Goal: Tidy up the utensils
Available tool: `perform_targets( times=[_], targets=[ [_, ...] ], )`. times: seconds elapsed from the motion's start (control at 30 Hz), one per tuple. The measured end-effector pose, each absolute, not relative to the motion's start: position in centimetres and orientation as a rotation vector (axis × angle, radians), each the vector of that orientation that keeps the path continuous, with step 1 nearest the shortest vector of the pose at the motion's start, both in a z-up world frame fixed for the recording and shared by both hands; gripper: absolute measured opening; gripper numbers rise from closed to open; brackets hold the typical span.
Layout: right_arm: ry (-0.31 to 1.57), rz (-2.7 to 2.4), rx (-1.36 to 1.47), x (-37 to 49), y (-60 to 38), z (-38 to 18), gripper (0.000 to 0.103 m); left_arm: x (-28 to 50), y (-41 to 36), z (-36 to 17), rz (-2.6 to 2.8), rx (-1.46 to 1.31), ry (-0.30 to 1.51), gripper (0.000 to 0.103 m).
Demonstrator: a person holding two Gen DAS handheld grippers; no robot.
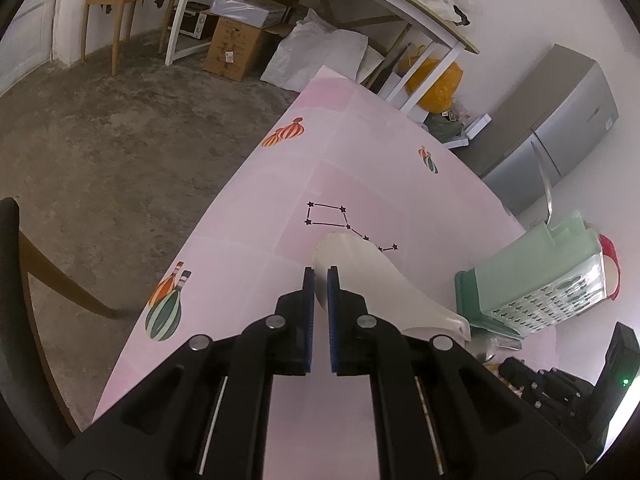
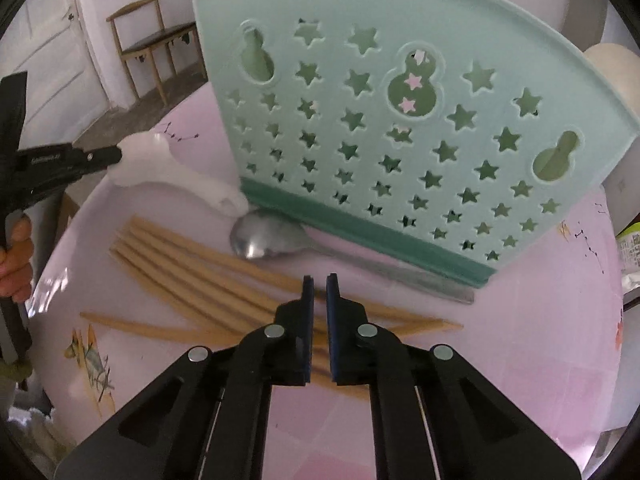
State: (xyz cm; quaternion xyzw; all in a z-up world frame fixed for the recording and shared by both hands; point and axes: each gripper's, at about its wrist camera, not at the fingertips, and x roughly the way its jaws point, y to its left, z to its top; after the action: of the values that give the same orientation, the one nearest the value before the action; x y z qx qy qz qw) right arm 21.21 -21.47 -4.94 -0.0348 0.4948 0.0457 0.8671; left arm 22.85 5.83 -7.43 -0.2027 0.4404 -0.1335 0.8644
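Observation:
My left gripper (image 1: 320, 276) is shut on the bowl end of a white plastic rice paddle (image 1: 372, 280); the right wrist view shows the left gripper (image 2: 116, 156) holding the paddle (image 2: 160, 164) just above the table, its handle end near the holder's foot. A mint green utensil holder (image 2: 400, 120) with star holes stands on the pink table; it also shows in the left wrist view (image 1: 536, 276) with a metal utensil (image 1: 545, 184) standing in it. A metal spoon (image 2: 280, 240) and several wooden chopsticks (image 2: 192, 264) lie before the holder. My right gripper (image 2: 320, 280) hovers over the chopsticks, jaws nearly closed, empty.
The pink table's left edge (image 1: 208, 216) drops to a concrete floor. A dark chair back (image 1: 24, 264) stands at the left. A white roll (image 2: 616, 72) stands behind the holder. A packet (image 2: 630, 256) lies at the right edge.

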Motion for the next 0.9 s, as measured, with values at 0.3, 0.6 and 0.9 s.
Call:
perform_targets(
  times=[0.3, 0.6, 0.9],
  targets=[
    [0.978, 0.111, -0.276, 20.6, -18.4, -3.7, 0.006, 23.0, 6.0, -7.3, -0.283, -0.437, 0.916, 0.004],
    [0.99, 0.104, -0.615, 22.5, -16.0, -6.6, 0.008, 23.1, 6.3, -7.6, -0.292, -0.453, 0.92, 0.004],
    [0.942, 0.175, -0.935, 22.9, -12.0, -8.3, 0.013, 23.3, 6.4, -7.8, -0.302, -0.459, 0.921, 0.004]
  ],
)
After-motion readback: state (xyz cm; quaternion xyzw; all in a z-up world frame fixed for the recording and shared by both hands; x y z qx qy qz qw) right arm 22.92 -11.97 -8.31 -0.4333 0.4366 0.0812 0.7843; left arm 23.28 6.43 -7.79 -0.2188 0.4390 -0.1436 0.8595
